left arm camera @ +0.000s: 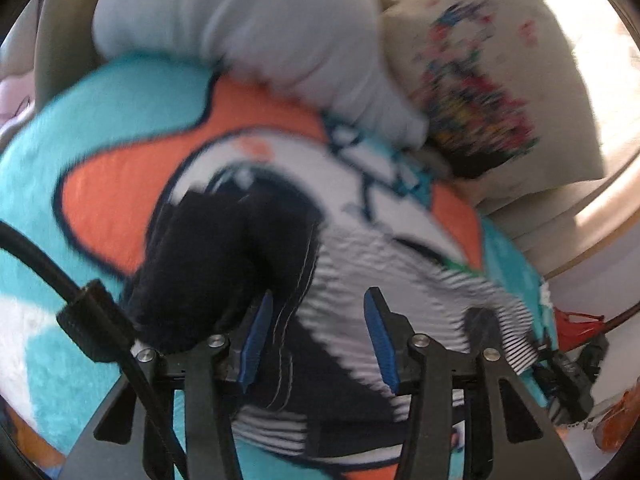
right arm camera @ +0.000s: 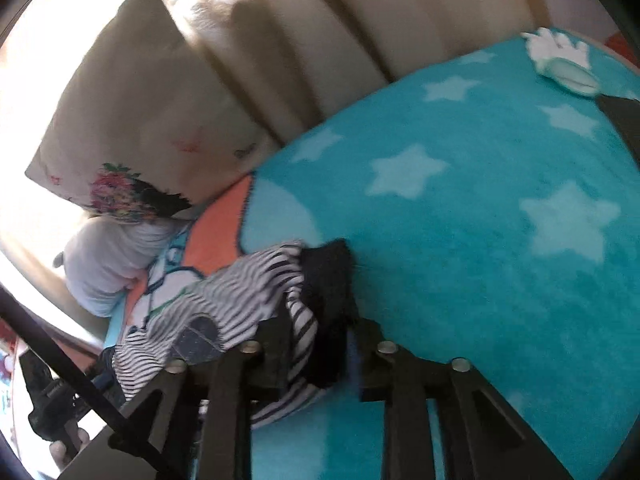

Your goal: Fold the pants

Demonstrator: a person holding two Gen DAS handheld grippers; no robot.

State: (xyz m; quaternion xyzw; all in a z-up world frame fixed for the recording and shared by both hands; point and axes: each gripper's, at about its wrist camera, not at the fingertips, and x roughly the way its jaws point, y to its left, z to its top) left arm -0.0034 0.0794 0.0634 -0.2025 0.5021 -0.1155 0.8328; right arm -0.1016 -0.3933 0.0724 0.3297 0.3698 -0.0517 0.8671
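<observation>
The navy-and-white striped knit pants [left arm camera: 420, 280] lie rumpled on a plush turquoise fleece blanket [right arm camera: 480, 240] with pale stars and orange patches. The left gripper [left arm camera: 318, 332] hovers over them, its ribbed blue pads [left arm camera: 256, 340] parted with fabric below, clamping nothing. The right gripper [right arm camera: 320, 356] is clenched on a bunched fold of the pants. A cream embroidered cushion [right arm camera: 120, 128] and a soft grey pillow [left arm camera: 248, 28] lean nearby.
</observation>
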